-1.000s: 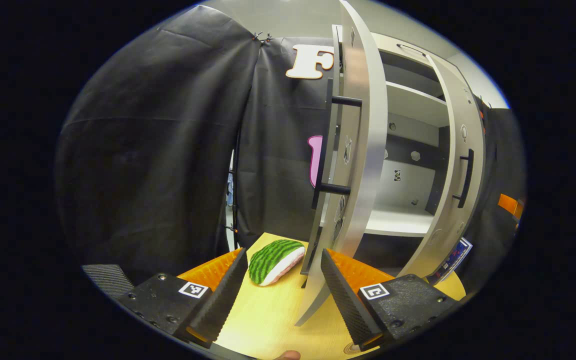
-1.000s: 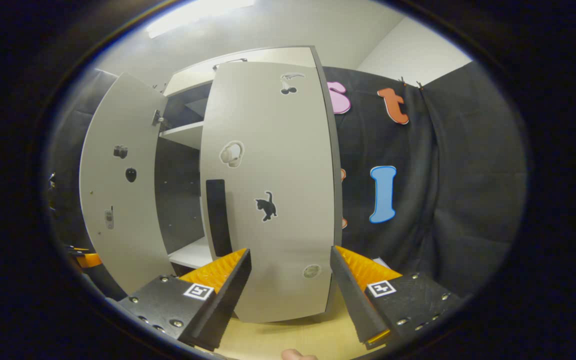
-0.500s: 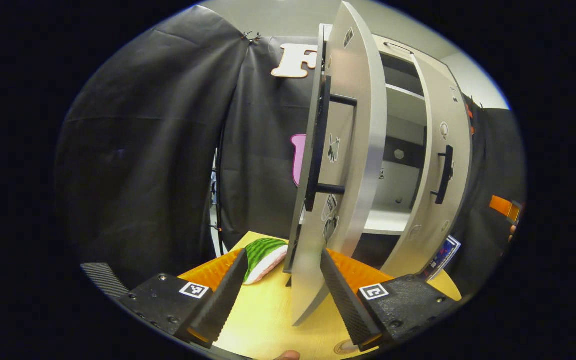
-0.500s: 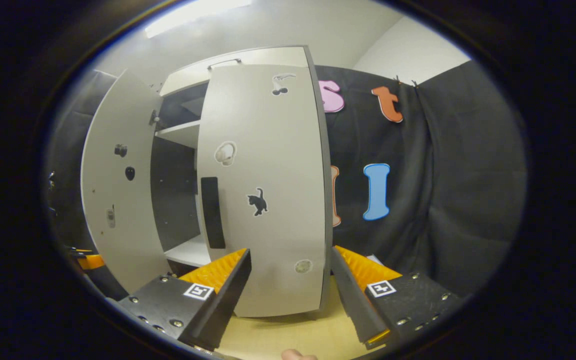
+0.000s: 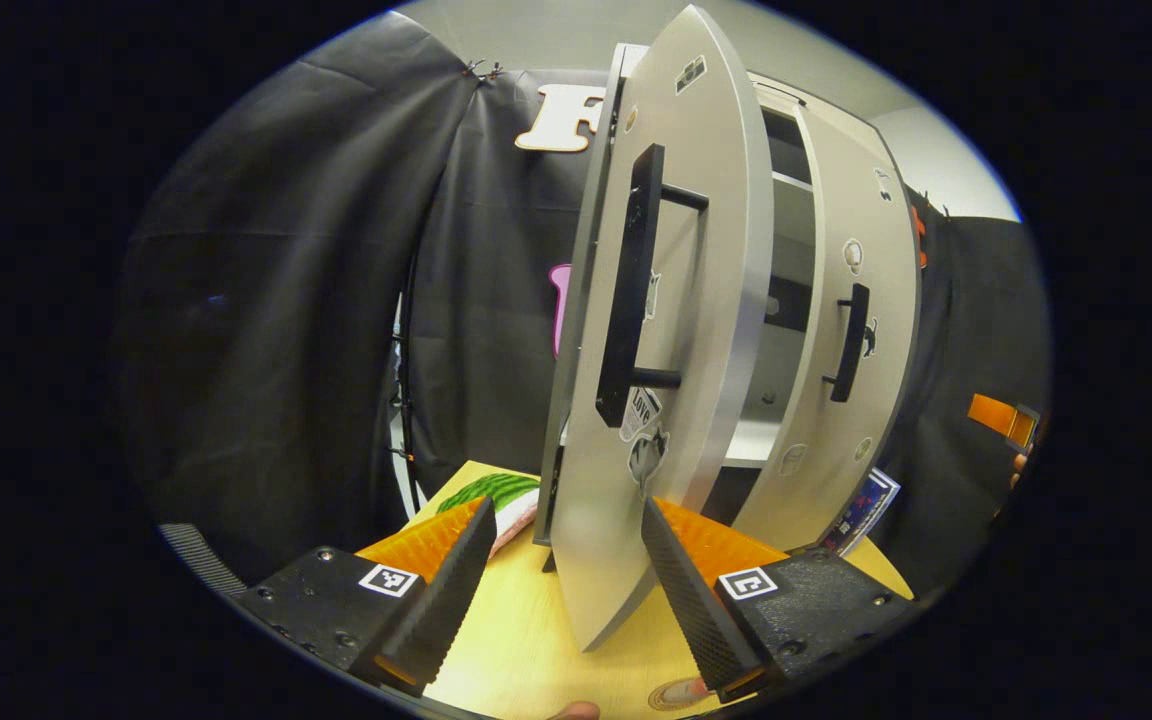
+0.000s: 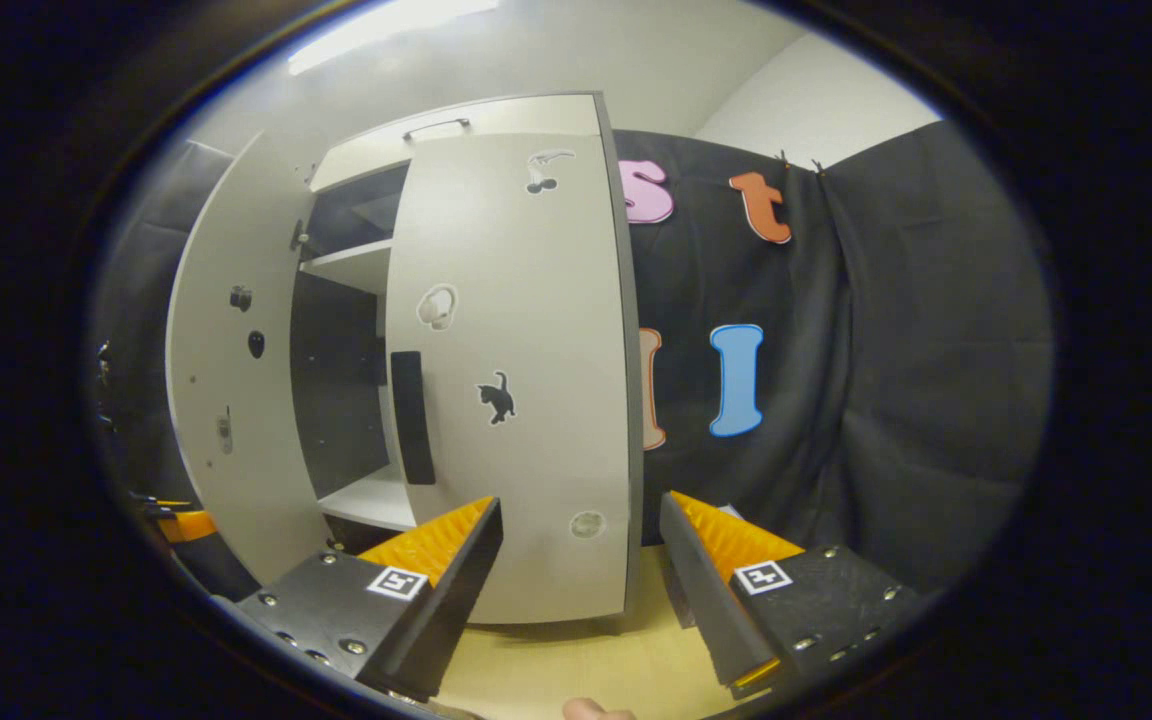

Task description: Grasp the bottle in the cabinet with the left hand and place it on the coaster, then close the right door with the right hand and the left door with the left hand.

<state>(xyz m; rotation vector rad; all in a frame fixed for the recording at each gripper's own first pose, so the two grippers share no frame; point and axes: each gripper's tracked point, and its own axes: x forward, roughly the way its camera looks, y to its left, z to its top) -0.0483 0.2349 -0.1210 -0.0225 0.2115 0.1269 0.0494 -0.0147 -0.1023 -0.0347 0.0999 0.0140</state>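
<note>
Both grippers wide open, holding nothing. Right gripper: push the pale grey right cabinet door flat near its free edge. Left gripper then takes the grey left door.

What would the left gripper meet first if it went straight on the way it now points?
Most likely the left door: its lower edge stands right between the open fingers of the left gripper. How near it is cannot be told.

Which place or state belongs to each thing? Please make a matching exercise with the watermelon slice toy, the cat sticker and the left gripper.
Things:
1. watermelon slice toy
2. cat sticker
3. left gripper

Places or states:
A. open
B. on the right door
C. lying on the table

Pairs: 1-C, 2-B, 3-A.
</note>
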